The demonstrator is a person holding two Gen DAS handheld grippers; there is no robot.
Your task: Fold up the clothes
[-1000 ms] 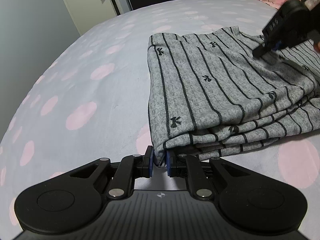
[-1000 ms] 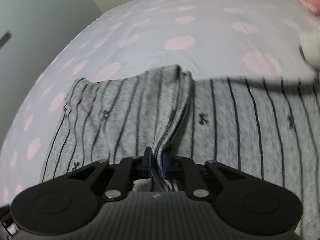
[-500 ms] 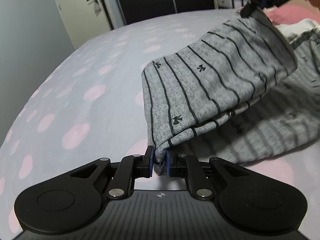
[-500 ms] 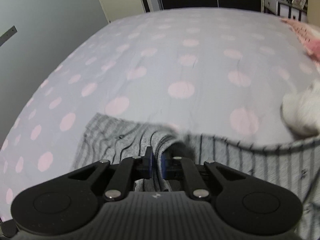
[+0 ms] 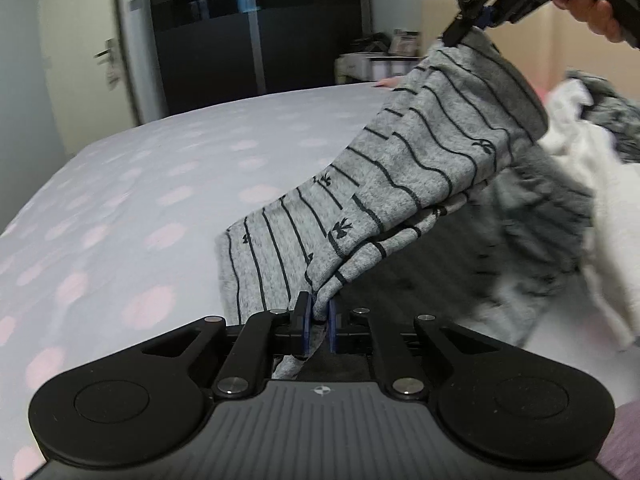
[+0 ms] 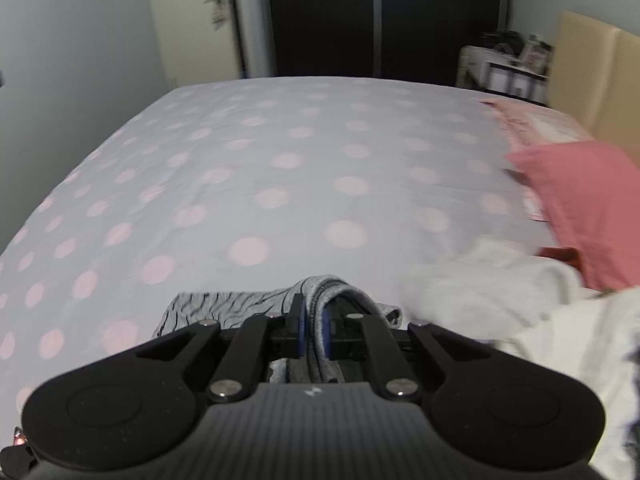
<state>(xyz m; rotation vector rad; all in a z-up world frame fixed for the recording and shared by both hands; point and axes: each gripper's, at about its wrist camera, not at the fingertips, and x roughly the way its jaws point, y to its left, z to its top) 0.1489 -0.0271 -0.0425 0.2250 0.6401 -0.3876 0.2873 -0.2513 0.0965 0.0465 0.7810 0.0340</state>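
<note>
The grey garment [image 5: 420,184] with thin black stripes and small bows hangs stretched above the bed [image 5: 140,184], rising toward 2 o'clock.

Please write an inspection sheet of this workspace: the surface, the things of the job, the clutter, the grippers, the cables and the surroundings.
Surface: bed with a pale sheet with pink dots.
Job's things: grey striped garment, lifted off the bed and stretched between both grippers.
Clutter: pile of white and grey clothes at the right; pink pillow behind it.
Grippers: left gripper shut on a lower corner of the garment; right gripper shut on a bunched edge, held higher, a hand on its handle.
Cables: nothing seen.
Surroundings: dark wardrobe past the bed, door with handle to its left, low shelf unit at the right.
</note>
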